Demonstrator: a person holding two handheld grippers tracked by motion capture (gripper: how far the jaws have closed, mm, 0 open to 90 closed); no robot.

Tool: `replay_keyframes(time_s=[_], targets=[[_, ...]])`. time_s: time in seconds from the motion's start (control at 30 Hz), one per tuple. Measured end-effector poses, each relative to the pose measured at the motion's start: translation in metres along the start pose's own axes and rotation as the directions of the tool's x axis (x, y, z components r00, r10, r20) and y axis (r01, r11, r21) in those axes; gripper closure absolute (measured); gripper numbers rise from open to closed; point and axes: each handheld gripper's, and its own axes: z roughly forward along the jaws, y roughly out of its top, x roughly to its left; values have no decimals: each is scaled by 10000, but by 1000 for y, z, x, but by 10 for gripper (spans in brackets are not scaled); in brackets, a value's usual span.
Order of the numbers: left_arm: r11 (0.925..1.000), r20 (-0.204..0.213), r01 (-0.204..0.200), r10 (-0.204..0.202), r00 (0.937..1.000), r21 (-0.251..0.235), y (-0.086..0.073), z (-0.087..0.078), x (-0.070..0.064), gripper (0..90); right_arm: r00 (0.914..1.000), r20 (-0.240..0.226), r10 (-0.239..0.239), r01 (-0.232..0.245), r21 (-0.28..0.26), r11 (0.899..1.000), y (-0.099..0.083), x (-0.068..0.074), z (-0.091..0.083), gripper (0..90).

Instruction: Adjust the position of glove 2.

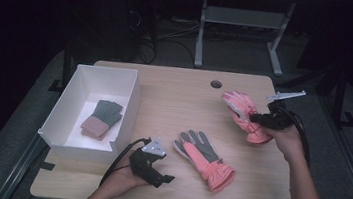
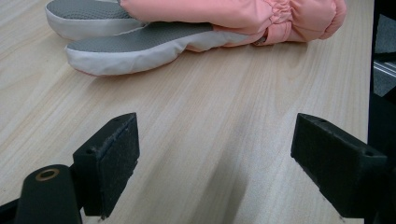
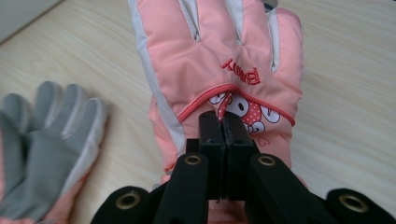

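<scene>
The right gripper [image 1: 263, 118] has its fingers [image 3: 210, 135] pinched shut on a pink glove [image 1: 243, 112], and it holds the glove up off the table [image 1: 174, 99] near the right edge. The grip is on the back of the glove, just below the red letters — a spot with loose cloth that is easy to pinch, so the glove hangs flat with its finger parts pointing away.

A second pink glove [image 1: 204, 159] lies on the table near the front edge, grey palm up. The left gripper [image 1: 168, 179] rests low beside it with its fingers [image 2: 109, 158] wide open and nothing between them. It points at the glove — likely ready to pick it up.

A white box [image 1: 131, 107] sits at the left edge of the table. A green and pink glove pair [image 1: 103, 118] already lies inside, so the pink gloves probably go there too, matched as a pair.
</scene>
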Motion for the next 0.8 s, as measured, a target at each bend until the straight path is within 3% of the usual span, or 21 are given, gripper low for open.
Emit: replay_keyframes(time_s=[0.23, 0.43, 0.8], targets=[[10000, -37, -20, 20, 10000, -30, 0, 0, 1, 150, 9996, -250, -124, 119, -213, 9997, -8, 19, -15, 886], [9999, -54, -105, 105, 9999, 51, 0, 0, 0, 150, 9983, -589, 53, -82, -493, 9988, -16, 41, -26, 887], [9999, -105, -156, 156, 9998, -6, 1, 0, -3, 150, 9931, -1170, -80, 50, -256, 9997, -25, 91, -37, 886]])
